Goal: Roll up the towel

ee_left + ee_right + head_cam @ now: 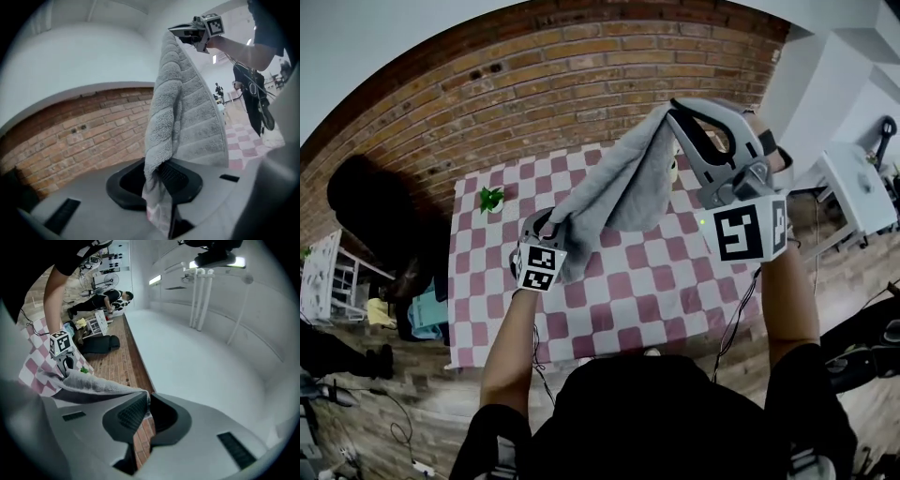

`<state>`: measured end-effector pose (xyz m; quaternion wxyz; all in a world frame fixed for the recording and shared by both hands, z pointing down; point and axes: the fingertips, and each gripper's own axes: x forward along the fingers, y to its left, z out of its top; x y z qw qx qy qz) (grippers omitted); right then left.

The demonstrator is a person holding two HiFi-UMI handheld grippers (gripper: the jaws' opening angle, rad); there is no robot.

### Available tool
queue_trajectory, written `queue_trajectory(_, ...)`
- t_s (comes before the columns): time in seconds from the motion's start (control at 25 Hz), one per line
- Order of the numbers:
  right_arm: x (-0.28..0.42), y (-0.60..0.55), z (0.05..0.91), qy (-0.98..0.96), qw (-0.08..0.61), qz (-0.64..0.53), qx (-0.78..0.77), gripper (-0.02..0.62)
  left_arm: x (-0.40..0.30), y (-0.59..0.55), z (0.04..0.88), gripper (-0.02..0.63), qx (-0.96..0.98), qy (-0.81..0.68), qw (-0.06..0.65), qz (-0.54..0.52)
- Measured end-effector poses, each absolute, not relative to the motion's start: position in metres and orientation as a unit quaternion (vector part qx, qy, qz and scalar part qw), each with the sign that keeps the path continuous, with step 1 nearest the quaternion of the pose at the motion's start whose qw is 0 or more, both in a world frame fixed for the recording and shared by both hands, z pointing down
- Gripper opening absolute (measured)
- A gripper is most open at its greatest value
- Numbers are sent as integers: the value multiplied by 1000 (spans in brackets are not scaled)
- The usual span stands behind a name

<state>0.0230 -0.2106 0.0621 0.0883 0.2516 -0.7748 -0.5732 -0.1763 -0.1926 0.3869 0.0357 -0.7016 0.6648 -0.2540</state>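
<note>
A grey towel (619, 187) hangs in the air over the pink-and-white checked table (656, 291), stretched between both grippers. My left gripper (547, 223) is low on the left, shut on one corner of the towel; in the left gripper view the cloth (187, 122) rises out of its jaws (157, 180). My right gripper (673, 107) is held higher on the right, shut on the opposite corner. The right gripper view shows the towel's edge (93, 387) pinched at its jaws (148, 403) and running down to the left gripper (65, 363).
A small green plant (491, 199) stands at the table's far left corner. A brick wall (581, 66) runs behind the table. A white rack (323, 277) is on the floor at the left, white furniture (853, 183) at the right.
</note>
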Motion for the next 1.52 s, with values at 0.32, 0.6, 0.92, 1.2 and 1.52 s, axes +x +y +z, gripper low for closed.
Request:
queue_trajectory(0.32,41,-272,168,-755,234,-558,252,23,-96,-143,538,313,-747,578,-80,-318)
queue_trajectory(0.6,84,-301,221,-759,285,-516,277,23,-119,-87,610,219,-741,460,-103,-479)
queue_trajectory(0.92,91,-303,260,-756,317,-509,261,23,-131,-82,642,211,-764,320,-137,-543)
queue_trajectory(1.2,116,-313,285,-752,353,-487,269,23,-129,-91,644,168,-774,254,-182,-551)
queue_trajectory(1.52,145,-317,306,-754,371,-460,286,23,-136,-99,642,37,-762,259,-147,-575)
